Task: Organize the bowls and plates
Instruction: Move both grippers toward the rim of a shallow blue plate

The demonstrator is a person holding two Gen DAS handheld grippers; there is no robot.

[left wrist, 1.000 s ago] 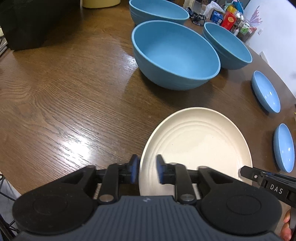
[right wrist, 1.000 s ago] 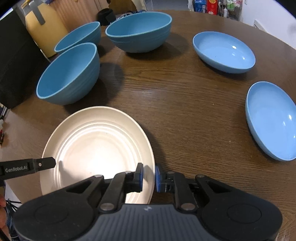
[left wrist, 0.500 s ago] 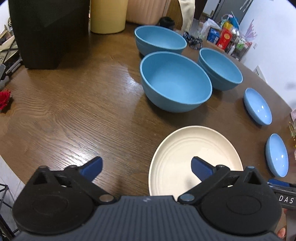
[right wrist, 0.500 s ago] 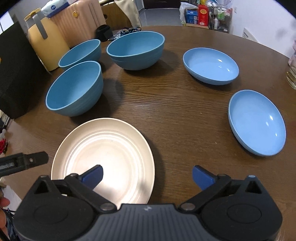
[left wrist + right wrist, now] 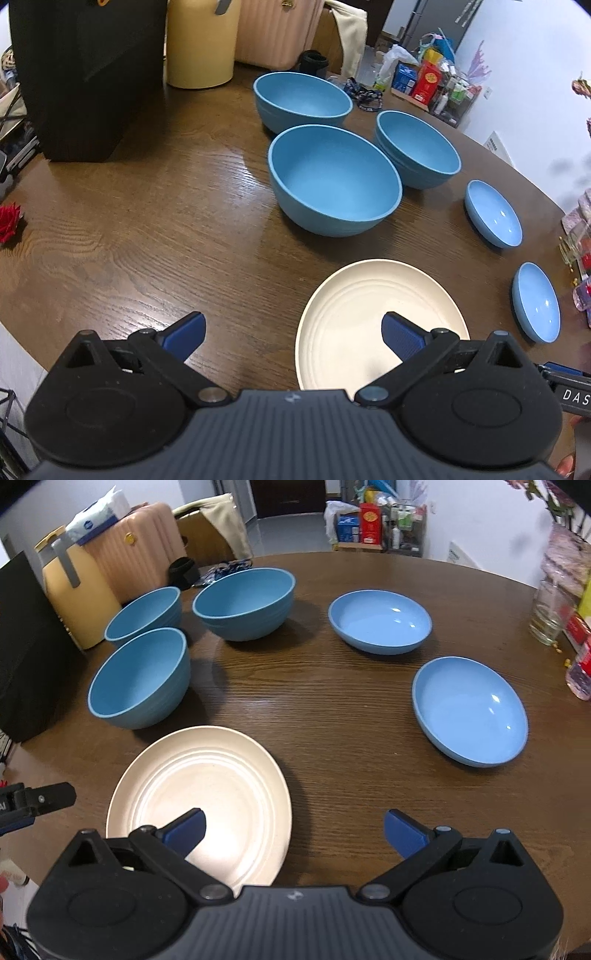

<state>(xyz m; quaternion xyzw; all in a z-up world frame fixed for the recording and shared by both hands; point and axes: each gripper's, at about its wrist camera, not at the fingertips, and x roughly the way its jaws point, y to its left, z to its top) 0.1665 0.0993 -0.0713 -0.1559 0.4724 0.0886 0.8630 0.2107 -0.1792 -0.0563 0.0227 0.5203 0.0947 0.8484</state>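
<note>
A cream ribbed plate [image 5: 376, 314] lies flat on the wooden table near its front edge; it also shows in the right wrist view [image 5: 207, 790]. Three deep blue bowls stand behind it: the nearest [image 5: 334, 179], one at the back [image 5: 301, 99], one to the right [image 5: 417, 147]. Two shallow light-blue plates [image 5: 380, 620] [image 5: 469, 709] lie apart on the right. My left gripper [image 5: 291, 332] is open and empty above the plate's left edge. My right gripper [image 5: 293, 829] is open and empty above the plate's right edge.
A black box [image 5: 85, 74] and a yellow container [image 5: 201, 40] stand at the back left. A red flower [image 5: 9, 221] lies at the left table edge. A glass [image 5: 550, 613] and a bottle [image 5: 580, 675] stand at the far right.
Both grippers were shut on the cream plate's rim one second ago. Both opened, let it go, and drew back and up. The plate lies on the table.
</note>
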